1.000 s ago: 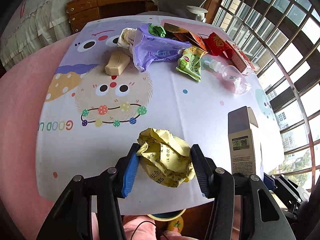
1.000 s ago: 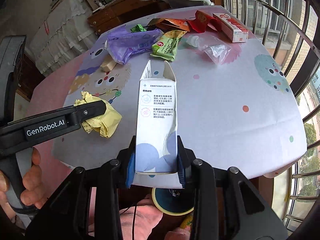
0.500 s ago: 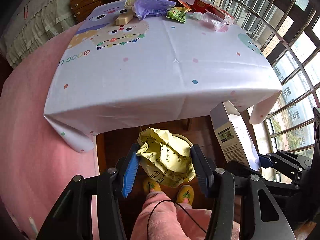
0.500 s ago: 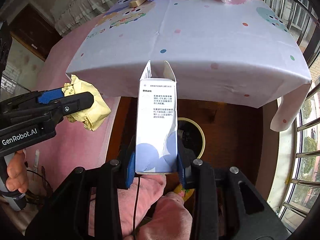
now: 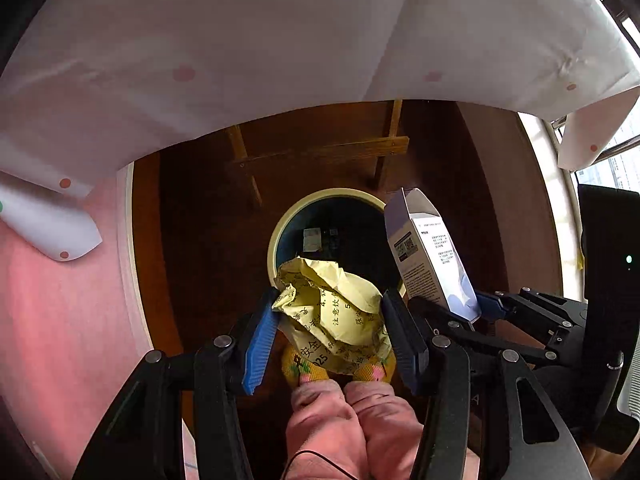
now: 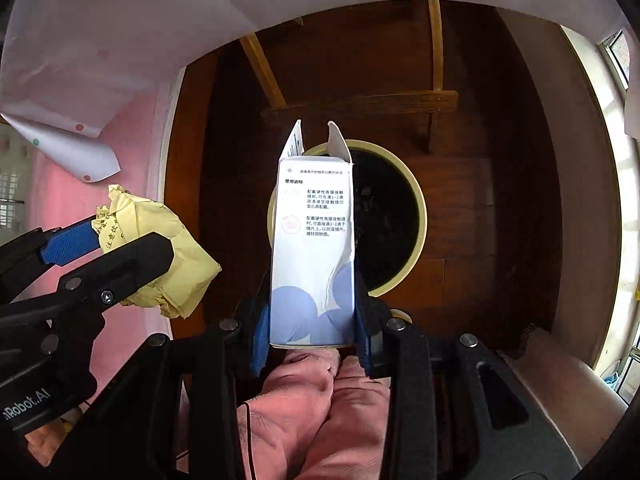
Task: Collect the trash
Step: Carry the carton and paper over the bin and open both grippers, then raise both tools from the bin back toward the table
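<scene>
My left gripper (image 5: 330, 320) is shut on a crumpled yellow paper ball (image 5: 332, 306), which hangs over the near rim of a round cream-rimmed bin (image 5: 296, 208) on the floor. My right gripper (image 6: 312, 332) is shut on a white and blue carton (image 6: 312, 248) with open top flaps, held upright above the same bin (image 6: 416, 196). The carton (image 5: 430, 256) shows at the right in the left wrist view. The paper ball (image 6: 168, 252) and left gripper (image 6: 120, 252) appear at the left in the right wrist view. Small bits of trash lie inside the bin.
The white dotted tablecloth (image 5: 280, 48) hangs overhead, with wooden table legs and a crossbar (image 5: 324, 152) beyond the bin. The floor is dark wood, with pink carpet (image 5: 60, 320) at the left. A person's pink-clad knees (image 5: 352, 424) and yellow slippers are directly below the grippers.
Both grippers have dropped from table height to below the table's edge, and now point down at the bin. The bin looms larger. Both grips stay unchanged.
</scene>
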